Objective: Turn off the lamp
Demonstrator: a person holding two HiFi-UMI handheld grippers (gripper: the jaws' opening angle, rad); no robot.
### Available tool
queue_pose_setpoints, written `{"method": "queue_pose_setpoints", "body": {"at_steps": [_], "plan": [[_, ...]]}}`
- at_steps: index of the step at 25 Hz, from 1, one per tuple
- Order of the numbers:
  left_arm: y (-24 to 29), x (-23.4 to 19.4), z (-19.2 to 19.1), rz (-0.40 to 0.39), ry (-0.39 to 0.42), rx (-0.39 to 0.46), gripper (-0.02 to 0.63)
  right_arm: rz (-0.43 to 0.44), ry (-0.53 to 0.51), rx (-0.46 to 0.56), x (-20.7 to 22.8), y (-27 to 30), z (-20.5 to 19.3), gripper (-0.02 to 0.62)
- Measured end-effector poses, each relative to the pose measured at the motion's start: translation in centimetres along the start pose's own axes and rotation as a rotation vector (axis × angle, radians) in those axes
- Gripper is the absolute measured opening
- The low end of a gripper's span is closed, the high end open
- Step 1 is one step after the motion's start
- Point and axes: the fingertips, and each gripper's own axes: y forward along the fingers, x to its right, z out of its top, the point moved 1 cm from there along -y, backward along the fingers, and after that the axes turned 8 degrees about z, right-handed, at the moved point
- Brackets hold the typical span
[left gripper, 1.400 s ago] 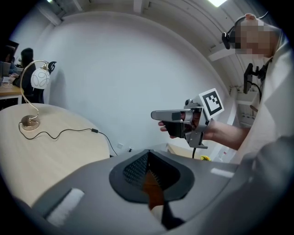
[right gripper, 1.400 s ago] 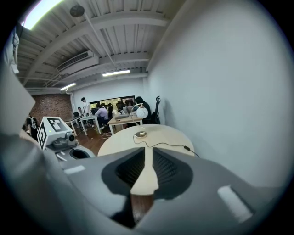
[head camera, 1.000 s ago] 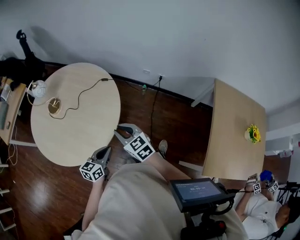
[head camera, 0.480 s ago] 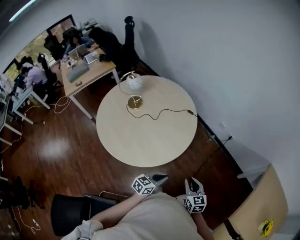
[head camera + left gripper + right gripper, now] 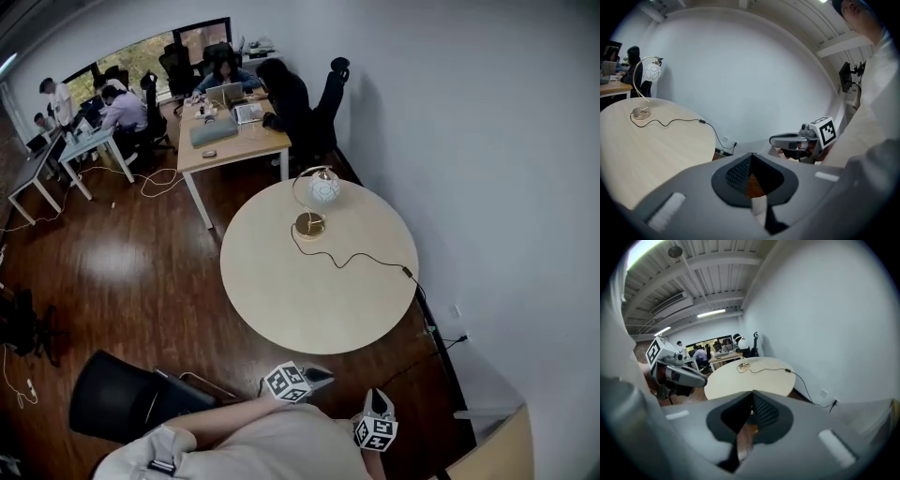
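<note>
The lamp (image 5: 317,199), a curved gold stem with a white globe shade and a round gold base, stands at the far side of the round wooden table (image 5: 309,305). Its black cord (image 5: 361,259) snakes across the top to the wall edge. Both grippers hang short of the table's near edge, close to my body. My left gripper (image 5: 326,378) is shut and empty. My right gripper (image 5: 377,395) has its jaws closing to shut, with nothing between them. The left gripper view shows the lamp (image 5: 647,89) far off at the left. In the right gripper view the lamp (image 5: 743,364) is small and distant.
A white wall runs along the table's right side, with a wall socket (image 5: 457,311) low down. Desks with seated people (image 5: 225,117) fill the back left. A black office chair (image 5: 122,398) stands on the dark wood floor at my left.
The head view has swung, so the table and lamp now lie ahead at centre. Both grippers sit lower in the picture. The right gripper's jaws, open before, have closed.
</note>
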Motion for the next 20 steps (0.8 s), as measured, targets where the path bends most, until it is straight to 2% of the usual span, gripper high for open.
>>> {"method": "queue_pose_setpoints", "body": {"at_steps": [6,17,20], "plan": [[0.0,-0.8,1.2,0.009,0.005,0.011,-0.02,0.003,-0.068,0.003,-0.2,0.6,1.4,-0.006],[0.5,-1.6,1.0,-0.009,0.016,-0.019,-0.02,-0.072,-0.026,0.053,2.2,0.3,2.5,-0.006],[-0.2,-2.7,1.5,0.013,0.005,-0.007,-0.02,-0.073,-0.037,0.076,2.7,1.0,3.8,-0.006]]}}
